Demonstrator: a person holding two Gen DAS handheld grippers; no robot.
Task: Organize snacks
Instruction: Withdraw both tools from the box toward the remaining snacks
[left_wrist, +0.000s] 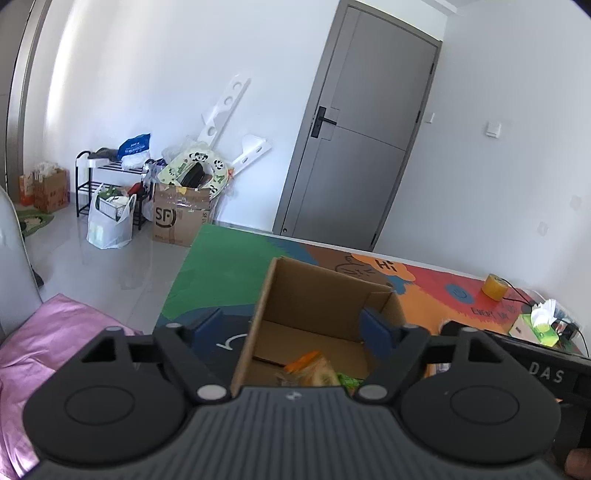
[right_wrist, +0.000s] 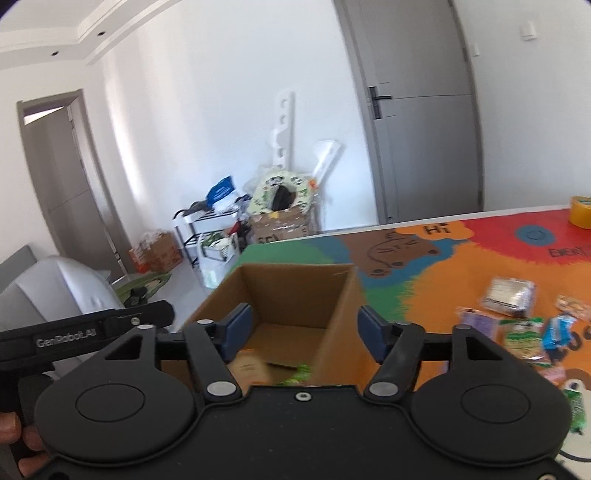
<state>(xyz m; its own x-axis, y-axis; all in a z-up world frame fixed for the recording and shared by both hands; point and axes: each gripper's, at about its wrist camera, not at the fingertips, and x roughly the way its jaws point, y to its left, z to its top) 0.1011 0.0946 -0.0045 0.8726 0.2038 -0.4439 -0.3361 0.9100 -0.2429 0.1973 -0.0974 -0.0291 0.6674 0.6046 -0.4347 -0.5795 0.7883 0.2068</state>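
Note:
An open cardboard box (left_wrist: 317, 295) stands on the colourful mat; it also shows in the right wrist view (right_wrist: 291, 291). Snack packets lie inside it: an orange-and-tan one (left_wrist: 314, 369) and a green one (right_wrist: 299, 373). My left gripper (left_wrist: 291, 328) is open and empty, its blue fingers straddling the box's left wall. My right gripper (right_wrist: 303, 332) is open and empty above the box mouth. Several loose snack packets (right_wrist: 517, 317) lie on the mat to the right of the box. The other gripper's body (right_wrist: 85, 332) shows at the left.
A roll of yellow tape (left_wrist: 493, 286) and a green tissue box (left_wrist: 539, 325) sit at the mat's far right. A pink cloth (left_wrist: 55, 339) lies at the left. Boxes, bags and a rack (left_wrist: 110, 184) stand by the far wall beside a grey door (left_wrist: 362, 147).

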